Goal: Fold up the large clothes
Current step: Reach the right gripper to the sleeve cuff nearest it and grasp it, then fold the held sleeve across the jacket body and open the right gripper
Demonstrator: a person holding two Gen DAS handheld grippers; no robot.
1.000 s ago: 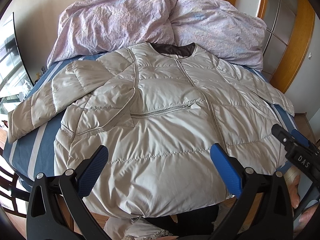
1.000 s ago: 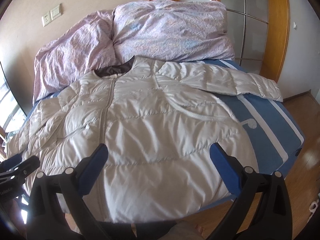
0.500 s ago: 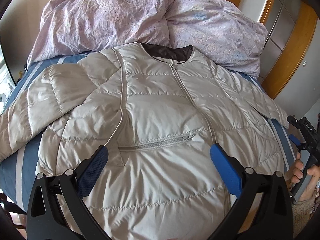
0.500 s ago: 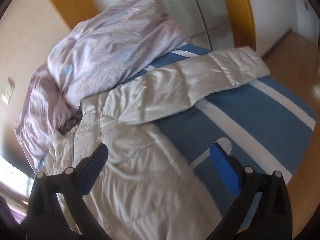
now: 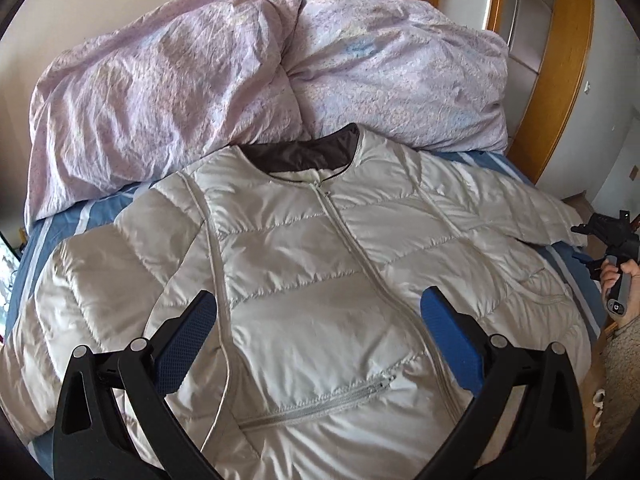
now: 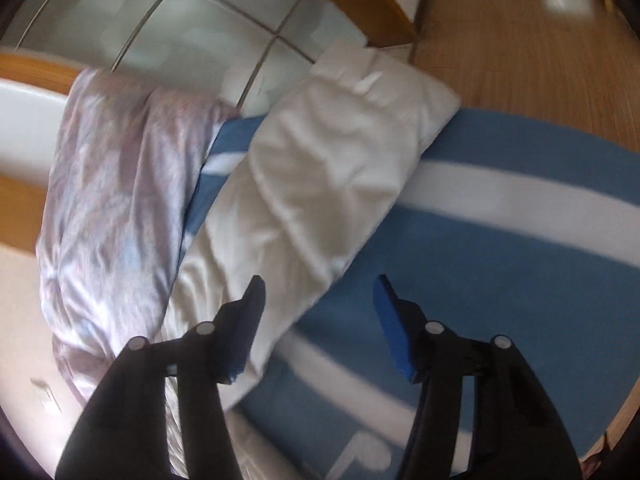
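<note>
A silver-grey quilted puffer jacket (image 5: 312, 288) lies front up and zipped on the bed, sleeves spread to both sides. My left gripper (image 5: 318, 320) is open and empty, hovering over the jacket's chest above the pocket zip (image 5: 320, 404). My right gripper (image 6: 320, 300) is open and empty, just above the jacket's right sleeve (image 6: 320, 168), whose cuff lies near the bed's edge. The right gripper also shows in the left wrist view (image 5: 608, 236), beside that sleeve's end. The right wrist view is blurred.
A crumpled lilac duvet (image 5: 240, 80) is piled at the head of the bed behind the collar. The bed sheet (image 6: 500, 272) is blue with white stripes. Wooden floor (image 6: 520, 40) and a wood-framed wardrobe (image 5: 560, 80) lie to the right.
The left gripper has moved forward over the jacket's chest. The right gripper has swung right and down to the right sleeve, and its jaws stand narrower than before.
</note>
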